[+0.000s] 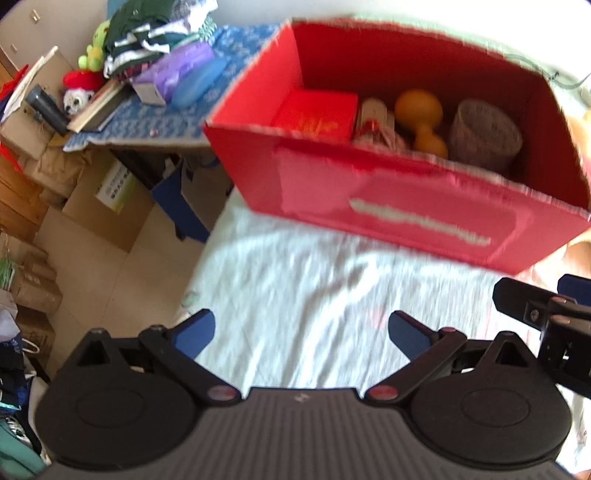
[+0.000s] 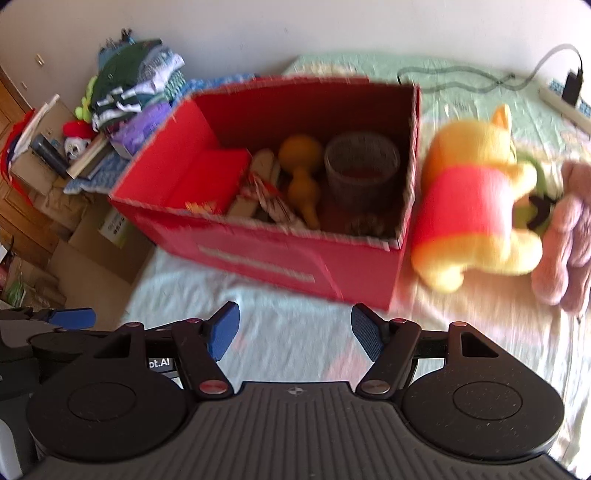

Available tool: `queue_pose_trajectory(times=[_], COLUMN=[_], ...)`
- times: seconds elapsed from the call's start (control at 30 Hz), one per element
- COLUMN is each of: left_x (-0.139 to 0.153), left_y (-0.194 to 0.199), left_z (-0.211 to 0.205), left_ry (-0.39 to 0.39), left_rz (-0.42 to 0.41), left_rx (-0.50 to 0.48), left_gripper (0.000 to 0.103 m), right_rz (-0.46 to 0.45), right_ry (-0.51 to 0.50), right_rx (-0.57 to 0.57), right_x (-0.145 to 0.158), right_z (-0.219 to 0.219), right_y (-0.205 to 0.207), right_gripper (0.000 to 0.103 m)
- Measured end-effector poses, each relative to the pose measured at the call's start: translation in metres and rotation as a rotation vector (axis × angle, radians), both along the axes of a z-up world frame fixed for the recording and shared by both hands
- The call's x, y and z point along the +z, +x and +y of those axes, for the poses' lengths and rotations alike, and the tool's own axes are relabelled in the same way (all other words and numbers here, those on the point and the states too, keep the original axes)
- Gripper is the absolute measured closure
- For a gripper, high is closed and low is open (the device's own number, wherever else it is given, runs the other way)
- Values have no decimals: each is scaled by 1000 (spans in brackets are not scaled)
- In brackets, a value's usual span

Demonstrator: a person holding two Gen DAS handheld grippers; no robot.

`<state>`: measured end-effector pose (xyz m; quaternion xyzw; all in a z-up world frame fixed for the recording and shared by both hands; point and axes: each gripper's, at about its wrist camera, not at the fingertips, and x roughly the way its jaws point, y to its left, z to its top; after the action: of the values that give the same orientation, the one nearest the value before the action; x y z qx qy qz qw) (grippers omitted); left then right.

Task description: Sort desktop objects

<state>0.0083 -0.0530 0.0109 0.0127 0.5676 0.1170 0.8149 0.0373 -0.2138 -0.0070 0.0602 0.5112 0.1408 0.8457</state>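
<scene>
A red cardboard box (image 1: 369, 206) (image 2: 280, 258) stands open on a pale cloth-covered surface. Inside lie a small red box (image 1: 317, 114) (image 2: 210, 177), an orange gourd (image 1: 421, 114) (image 2: 301, 166), a woven cup (image 1: 484, 133) (image 2: 362, 162) and red-and-white items (image 2: 266, 192). My left gripper (image 1: 301, 332) is open and empty, in front of the box. My right gripper (image 2: 295, 332) is open and empty, also in front of the box. A yellow bear plush in a red shirt (image 2: 476, 206) lies right of the box, with a pink plush (image 2: 569, 236) beside it.
A side table with a blue cloth (image 1: 155, 122) holds folded clothes (image 1: 147, 29), books and toys at the left. Cardboard boxes (image 1: 110, 206) stand on the floor below. A power strip with cable (image 2: 561, 99) lies at the far right. The right gripper shows in the left wrist view (image 1: 554, 317).
</scene>
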Motion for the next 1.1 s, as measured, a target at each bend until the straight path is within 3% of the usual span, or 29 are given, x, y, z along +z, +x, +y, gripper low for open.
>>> queue_pose_trajectory(times=[0.4, 1.1], left_x=[-19, -28], left_y=[9, 38], left_z=[8, 58], left_ry=[15, 35], left_rz=[54, 76], left_rx=[-65, -171], left_gripper=[2, 2], right_rz=[81, 97], right_ry=[-34, -41], right_rx=[-44, -108], right_x=[-23, -28], right_z=[7, 60], right_y=[1, 23], right_gripper=[33, 32])
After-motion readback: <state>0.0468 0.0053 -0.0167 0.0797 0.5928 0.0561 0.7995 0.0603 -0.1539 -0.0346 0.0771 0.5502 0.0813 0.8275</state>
